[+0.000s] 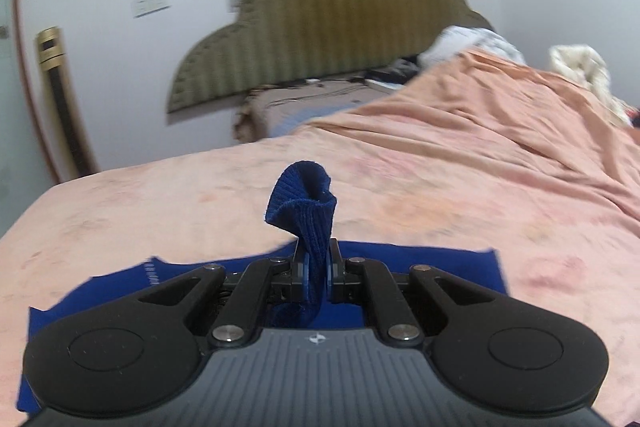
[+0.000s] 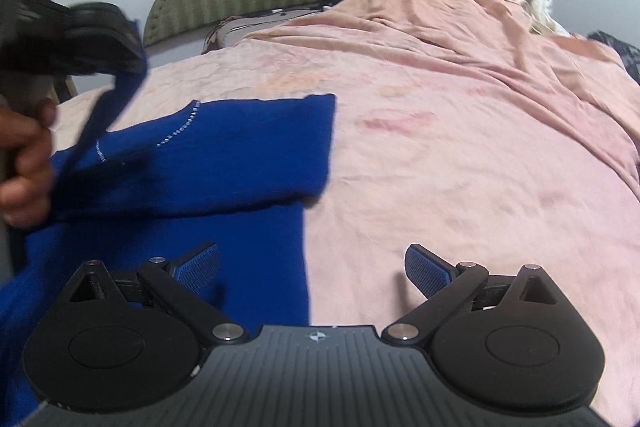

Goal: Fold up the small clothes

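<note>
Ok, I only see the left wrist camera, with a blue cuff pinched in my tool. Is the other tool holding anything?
Observer: No, the right tool is open, holding nothing.
Operator: Where is it?
Observer: Over the right edge of the blue sweater, beside the pink sheet.
Operator: And my cuff's sleeve?
Observer: The sleeve stretches up from the sweater to the left tool.
</note>
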